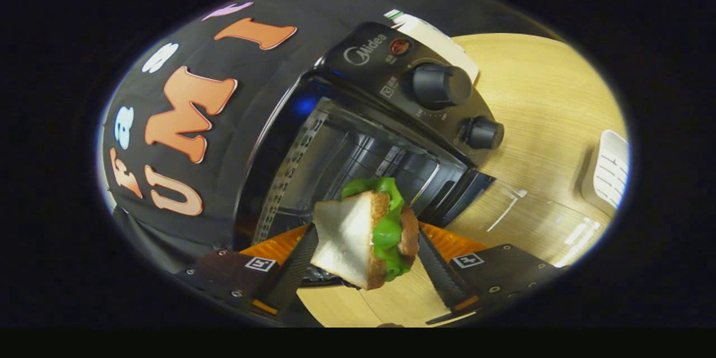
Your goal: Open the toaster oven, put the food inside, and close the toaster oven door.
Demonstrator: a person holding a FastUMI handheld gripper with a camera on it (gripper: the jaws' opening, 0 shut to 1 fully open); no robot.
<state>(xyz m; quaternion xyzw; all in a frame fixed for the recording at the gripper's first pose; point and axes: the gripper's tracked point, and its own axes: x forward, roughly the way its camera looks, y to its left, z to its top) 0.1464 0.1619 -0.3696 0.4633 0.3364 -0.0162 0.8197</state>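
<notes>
My gripper (366,254) is shut on a triangular sandwich (358,235) of white bread with green lettuce, one finger pressing on each bread face. The sandwich hangs above the wooden table, just in front of the black toaster oven (391,100). The oven's door is open and its metal cavity (347,162) with a wire rack shows straight beyond the sandwich. Two black knobs (442,85) sit on the oven's control panel beside the cavity. The view is strongly tilted.
A light wooden table (548,123) carries the oven. A white slotted object (609,170) lies on the table, off to the side past the knobs. White tape marks (506,210) are stuck on the wood near the oven's corner. Black cloth hangs behind the oven.
</notes>
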